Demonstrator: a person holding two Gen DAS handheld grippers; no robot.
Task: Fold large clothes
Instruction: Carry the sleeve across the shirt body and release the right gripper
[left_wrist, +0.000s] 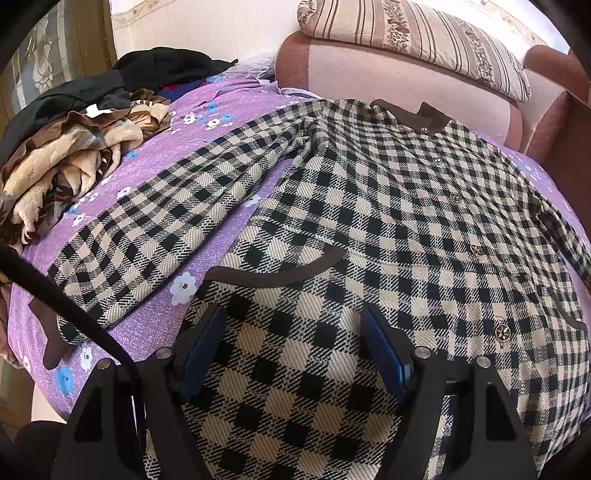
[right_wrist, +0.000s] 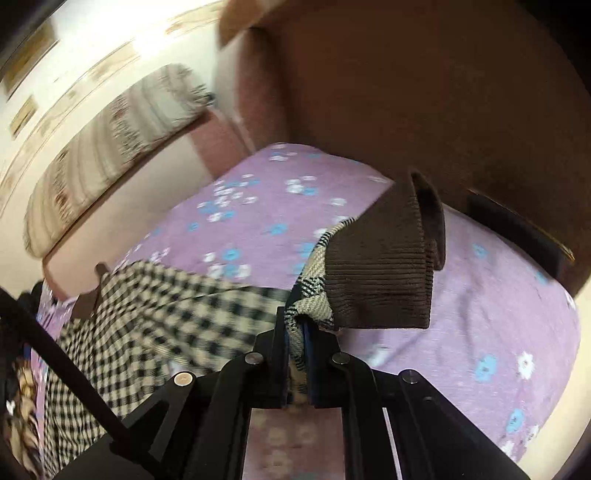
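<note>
A large black-and-beige checked coat (left_wrist: 369, 206) with brown trim lies spread, front up, on a purple flowered bedcover (left_wrist: 155, 147). Its left sleeve (left_wrist: 147, 236) stretches out to the left. My left gripper (left_wrist: 291, 350) is open and hovers over the coat's lower front, near a brown-edged pocket (left_wrist: 280, 273). In the right wrist view my right gripper (right_wrist: 297, 332) is shut on the coat's other sleeve (right_wrist: 314, 295) just behind its brown ribbed cuff (right_wrist: 384, 266), lifted above the bedcover (right_wrist: 480, 314). The view is blurred.
A heap of brown, beige and black clothes (left_wrist: 74, 147) lies at the bed's left. A pink headboard (left_wrist: 388, 81) with a striped pillow (left_wrist: 424, 37) stands behind the coat. A brown padded panel (right_wrist: 424, 92) rises beyond the bed in the right wrist view.
</note>
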